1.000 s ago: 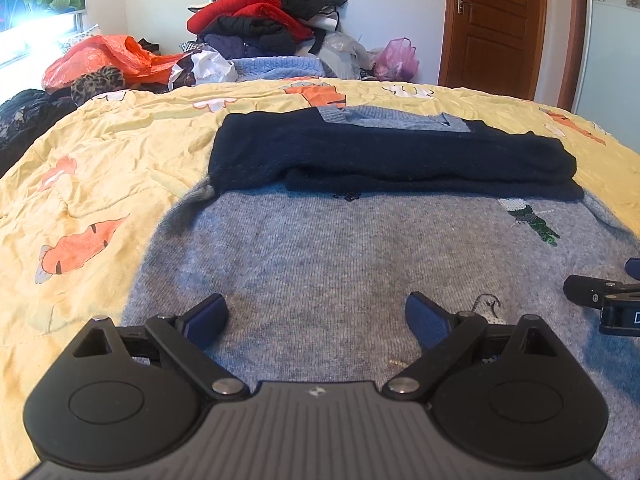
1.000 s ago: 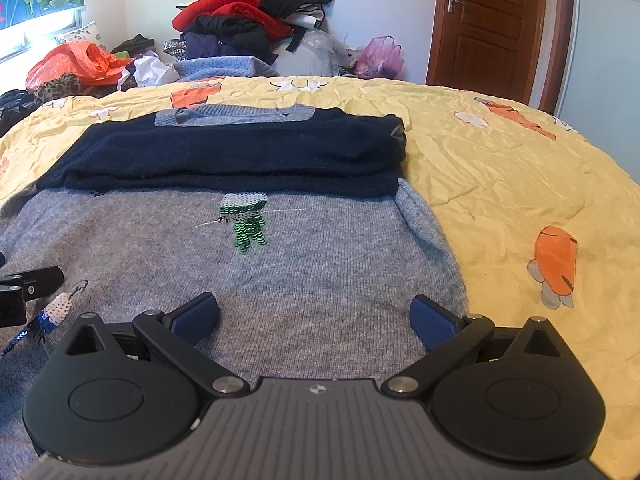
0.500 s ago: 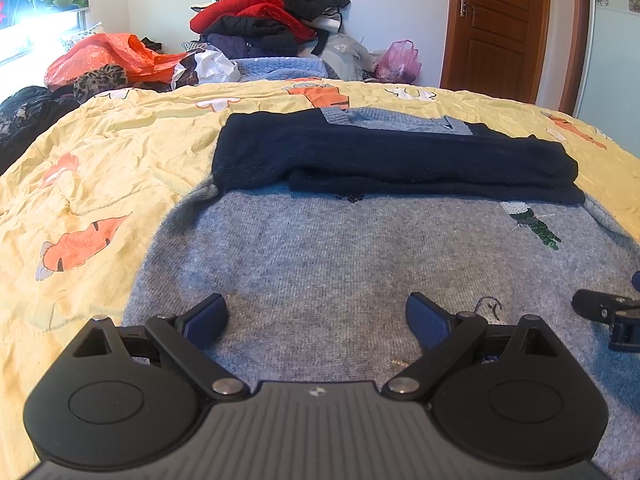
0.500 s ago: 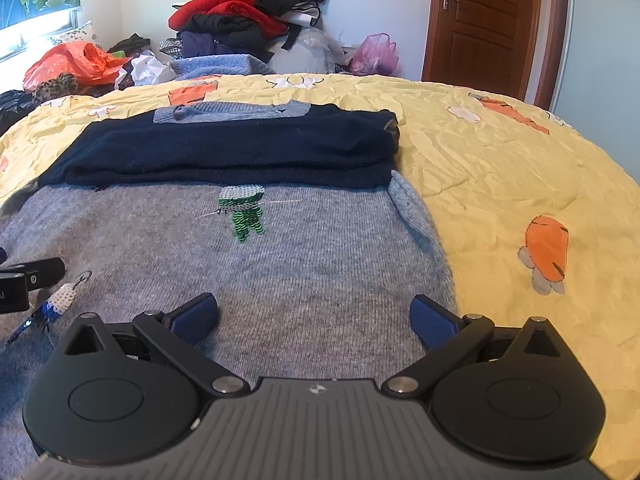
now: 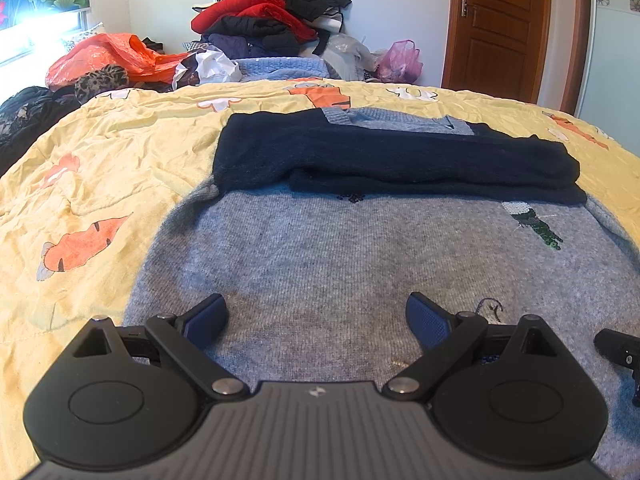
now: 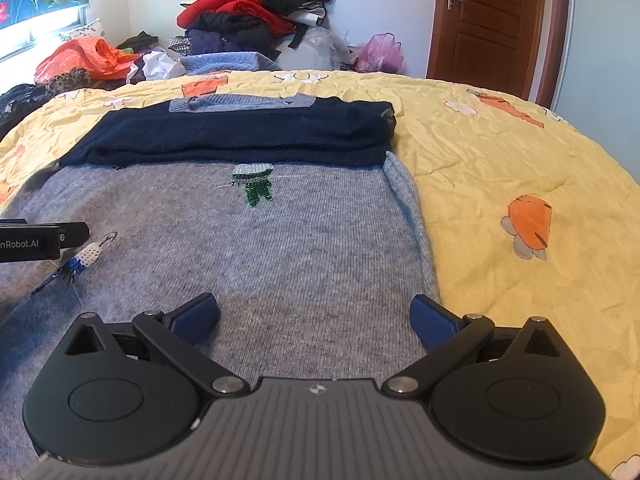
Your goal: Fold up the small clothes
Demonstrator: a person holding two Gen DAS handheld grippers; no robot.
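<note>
Right wrist view: navy folded garment (image 6: 240, 132) lies across grey sweater (image 6: 280, 248)

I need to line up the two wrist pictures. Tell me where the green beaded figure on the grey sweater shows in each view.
Left wrist: green beaded figure sits at right of centre, just below the folded navy sleeves.
Right wrist: green beaded figure sits left of centre, in the upper half, again just below the navy sleeves.
Shared landmark: the wooden door, upper right in both.
</note>
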